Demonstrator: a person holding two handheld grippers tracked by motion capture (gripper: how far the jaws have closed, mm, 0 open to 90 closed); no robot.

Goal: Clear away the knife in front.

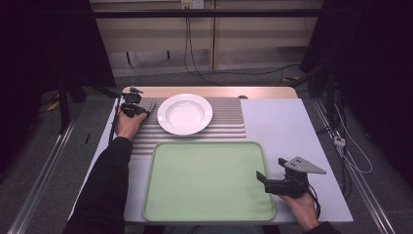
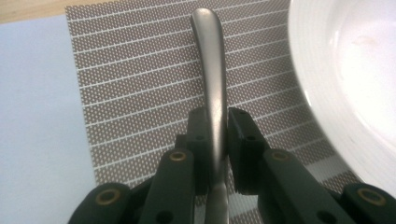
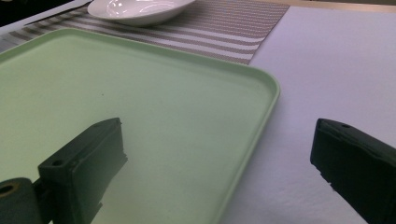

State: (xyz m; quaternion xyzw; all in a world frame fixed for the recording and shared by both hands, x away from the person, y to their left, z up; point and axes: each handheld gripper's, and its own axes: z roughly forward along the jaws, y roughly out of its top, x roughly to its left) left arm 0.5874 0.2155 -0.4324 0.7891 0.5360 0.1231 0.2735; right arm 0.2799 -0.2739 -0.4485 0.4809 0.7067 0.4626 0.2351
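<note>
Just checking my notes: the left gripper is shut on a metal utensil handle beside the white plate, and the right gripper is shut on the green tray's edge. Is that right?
Not quite. The right gripper is open, its jaws apart with the green tray edge between them untouched, as the right gripper view shows. The left gripper is shut on the metal utensil handle beside the white plate.

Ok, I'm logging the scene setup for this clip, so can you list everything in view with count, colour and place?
metal utensil handle: one, dull silver, over the striped placemat just left of the bowl, clamped between the left gripper's jaws; its working end is hidden
bowl: one, white, empty, on the placemat
placemat: one, brown with white stripes, far half of the table
tray: one, pale green, empty, near centre of the table
table: one, pale lilac-white top with a wooden far edge
cables: several, black, on the floor and wall beyond the table
left gripper: one, black, shut on the handle
right gripper: one, black, jaws wide apart, holding nothing, at the tray's right edge
</note>
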